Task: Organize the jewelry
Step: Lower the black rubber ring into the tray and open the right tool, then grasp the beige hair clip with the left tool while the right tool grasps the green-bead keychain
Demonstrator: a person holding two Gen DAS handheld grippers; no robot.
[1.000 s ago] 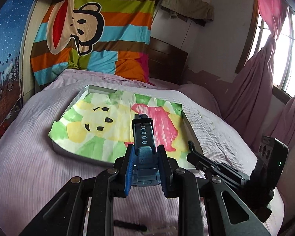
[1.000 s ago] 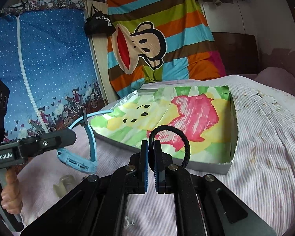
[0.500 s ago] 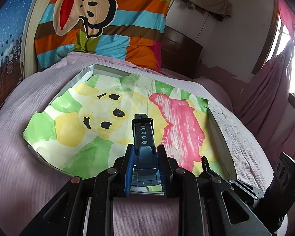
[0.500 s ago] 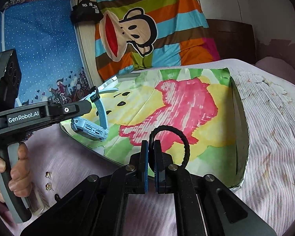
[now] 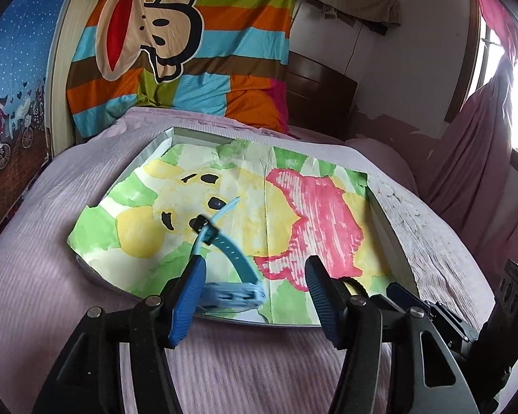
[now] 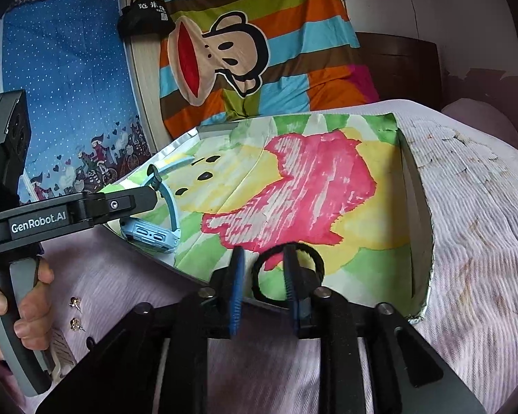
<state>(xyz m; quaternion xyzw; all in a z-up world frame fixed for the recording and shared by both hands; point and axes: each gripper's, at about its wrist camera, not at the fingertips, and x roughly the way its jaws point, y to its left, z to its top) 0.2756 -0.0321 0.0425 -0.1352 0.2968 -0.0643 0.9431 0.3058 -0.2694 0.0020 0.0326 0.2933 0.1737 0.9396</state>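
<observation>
Over the tray's near edge: both tools sit side by side, each above its own item.
Left gripper (image 5: 255, 289): released, jaws spread wide; the blue watch (image 5: 231, 295) lies between them, free of the right pad, contact with the left pad unclear.
Watch position: case on the painted paper at the near-left edge of the tray (image 6: 416, 214), strap arching toward the tray's middle.
Right gripper (image 6: 264, 281): released, jaws parted either side of the black braided ring (image 6: 316, 258).
Ring position: flat on the paper at the near edge, right of the watch.
Placement rationale: judged as collecting pieces in one tray.
Outside the tray: small earrings (image 6: 75, 312) on the pink bedspread (image 6: 483, 224), near the left hand (image 6: 17, 305).
</observation>
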